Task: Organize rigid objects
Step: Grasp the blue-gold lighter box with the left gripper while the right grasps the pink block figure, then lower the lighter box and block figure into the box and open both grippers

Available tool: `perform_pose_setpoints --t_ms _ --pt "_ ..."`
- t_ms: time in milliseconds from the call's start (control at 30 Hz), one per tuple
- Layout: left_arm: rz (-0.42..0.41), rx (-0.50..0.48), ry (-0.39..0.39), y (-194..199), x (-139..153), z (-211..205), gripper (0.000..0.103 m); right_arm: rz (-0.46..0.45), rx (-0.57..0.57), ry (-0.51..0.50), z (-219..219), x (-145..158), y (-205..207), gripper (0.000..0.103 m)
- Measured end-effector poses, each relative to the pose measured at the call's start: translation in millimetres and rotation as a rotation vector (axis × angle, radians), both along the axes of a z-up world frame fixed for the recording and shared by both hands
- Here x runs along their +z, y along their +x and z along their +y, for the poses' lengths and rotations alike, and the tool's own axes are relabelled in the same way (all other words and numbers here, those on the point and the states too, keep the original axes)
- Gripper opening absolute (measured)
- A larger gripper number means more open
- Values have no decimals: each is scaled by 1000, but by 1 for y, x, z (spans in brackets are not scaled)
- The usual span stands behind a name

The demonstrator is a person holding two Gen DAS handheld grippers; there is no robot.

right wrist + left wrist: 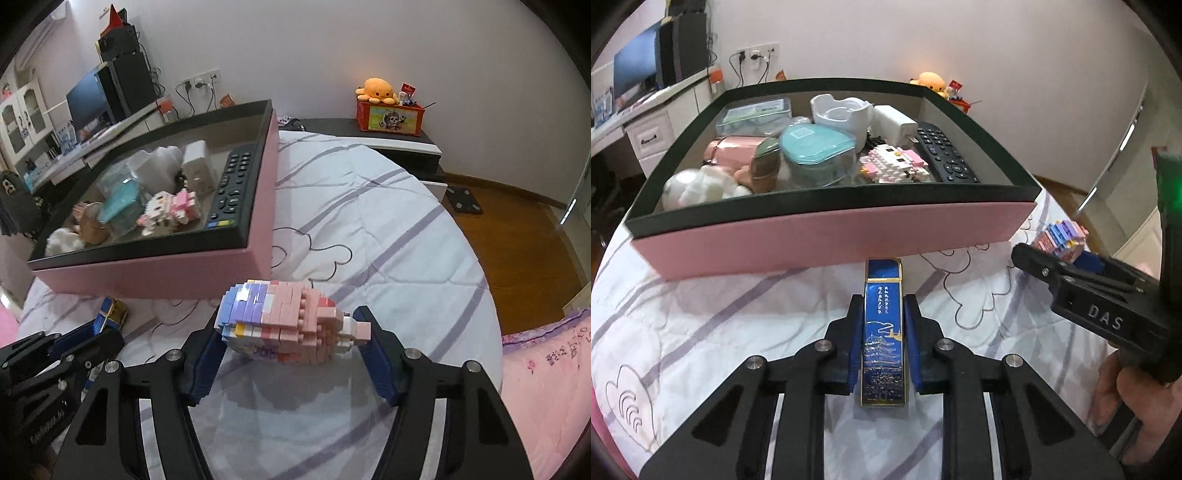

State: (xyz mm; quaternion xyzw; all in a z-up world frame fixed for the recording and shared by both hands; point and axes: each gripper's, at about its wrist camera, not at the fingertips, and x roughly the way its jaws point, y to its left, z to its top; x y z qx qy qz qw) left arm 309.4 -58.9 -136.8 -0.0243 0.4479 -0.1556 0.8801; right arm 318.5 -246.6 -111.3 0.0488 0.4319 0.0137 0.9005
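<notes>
My left gripper [882,306] is shut on a slim blue and gold box [882,332], held just above the bed in front of the pink storage box [831,236]. Its tip shows in the right wrist view [112,310]. My right gripper [291,325] is shut on a pink and purple brick figure [284,321], held above the quilt to the right of the pink box [207,273]. That figure also shows in the left wrist view [1062,236]. The box holds a remote [943,153], a white-pink brick figure [894,164], a teal container [816,151] and several other items.
The box sits on a white quilt with purple stripes [369,229]. A desk with a monitor [88,99] stands behind it. A red box with an orange plush [388,110] sits on a low shelf. Wooden floor [517,229] lies right of the bed.
</notes>
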Motion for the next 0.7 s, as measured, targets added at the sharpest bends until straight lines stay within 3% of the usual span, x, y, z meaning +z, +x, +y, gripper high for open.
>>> perform_pose_setpoints --t_ms 200,467,700 --pt "-17 18 -16 -18 13 18 20 -10 21 31 9 11 -21 68" --pt "-98 56 -37 -39 57 50 20 -48 90 58 33 43 -33 68" --pt "-179 78 -62 -20 99 71 20 -146 151 47 60 88 -19 68"
